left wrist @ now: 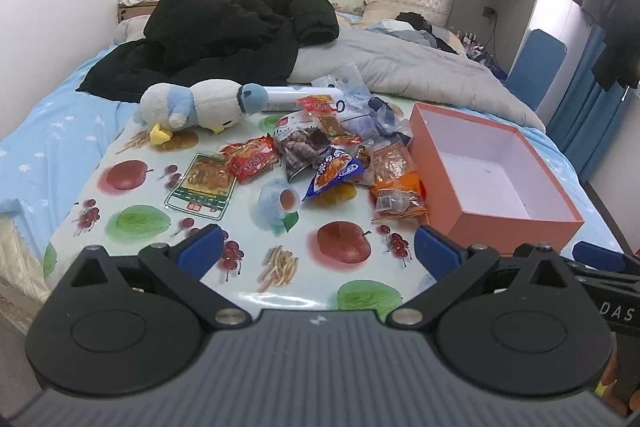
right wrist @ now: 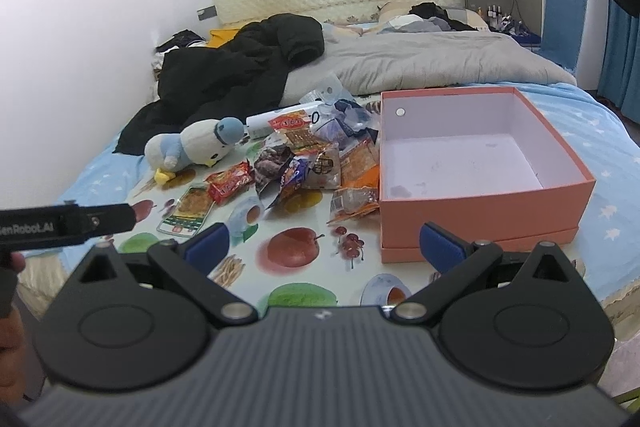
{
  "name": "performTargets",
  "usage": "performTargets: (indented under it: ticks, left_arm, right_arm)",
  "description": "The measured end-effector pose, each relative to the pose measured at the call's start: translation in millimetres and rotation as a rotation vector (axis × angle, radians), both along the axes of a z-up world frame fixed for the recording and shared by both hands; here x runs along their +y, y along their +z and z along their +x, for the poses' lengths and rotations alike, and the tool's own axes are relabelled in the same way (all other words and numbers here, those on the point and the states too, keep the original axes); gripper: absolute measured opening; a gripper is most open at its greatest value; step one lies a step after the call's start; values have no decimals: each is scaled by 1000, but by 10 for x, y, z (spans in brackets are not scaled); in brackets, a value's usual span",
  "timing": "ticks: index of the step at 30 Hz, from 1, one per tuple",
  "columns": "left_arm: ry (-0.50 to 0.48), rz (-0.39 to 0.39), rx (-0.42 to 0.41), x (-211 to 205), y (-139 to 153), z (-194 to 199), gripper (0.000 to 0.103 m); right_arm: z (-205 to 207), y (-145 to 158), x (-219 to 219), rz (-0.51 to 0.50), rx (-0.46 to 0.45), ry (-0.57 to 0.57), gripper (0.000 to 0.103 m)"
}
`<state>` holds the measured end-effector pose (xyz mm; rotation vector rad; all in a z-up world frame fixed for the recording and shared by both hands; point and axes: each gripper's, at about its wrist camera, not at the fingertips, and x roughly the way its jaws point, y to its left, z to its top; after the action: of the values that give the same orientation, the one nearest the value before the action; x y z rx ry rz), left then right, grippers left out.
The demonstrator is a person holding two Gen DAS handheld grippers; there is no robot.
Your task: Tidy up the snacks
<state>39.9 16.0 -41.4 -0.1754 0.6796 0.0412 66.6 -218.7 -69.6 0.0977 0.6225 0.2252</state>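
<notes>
Several snack packets (left wrist: 320, 151) lie in a loose pile on a fruit-print mat (left wrist: 132, 223) spread over the bed. A green-framed packet (left wrist: 202, 187) and a red packet (left wrist: 250, 159) lie at the pile's left, and an orange packet (left wrist: 396, 183) lies against the box. The salmon-pink box (left wrist: 516, 223) stands open and empty to the right of the pile (right wrist: 312, 163); its wall (right wrist: 480, 211) faces me. My left gripper (left wrist: 318, 251) hovers open over the mat's near part, holding nothing. My right gripper (right wrist: 324, 247) is open too, short of the box's near left corner.
A white and blue plush penguin (left wrist: 200, 105) lies at the mat's far left, with a white tube (left wrist: 300, 95) behind the pile. A black jacket (left wrist: 224, 35) and a grey blanket (left wrist: 400, 67) cover the bed beyond. The left gripper's body (right wrist: 68, 223) juts in from the left edge.
</notes>
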Motion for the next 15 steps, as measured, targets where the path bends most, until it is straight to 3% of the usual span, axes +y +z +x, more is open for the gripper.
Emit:
performTargets:
  ticks: [15]
  left_arm:
    - [-13, 0, 15, -1, -60, 12, 103]
  right_arm:
    - [43, -30, 47, -6, 9, 18, 103]
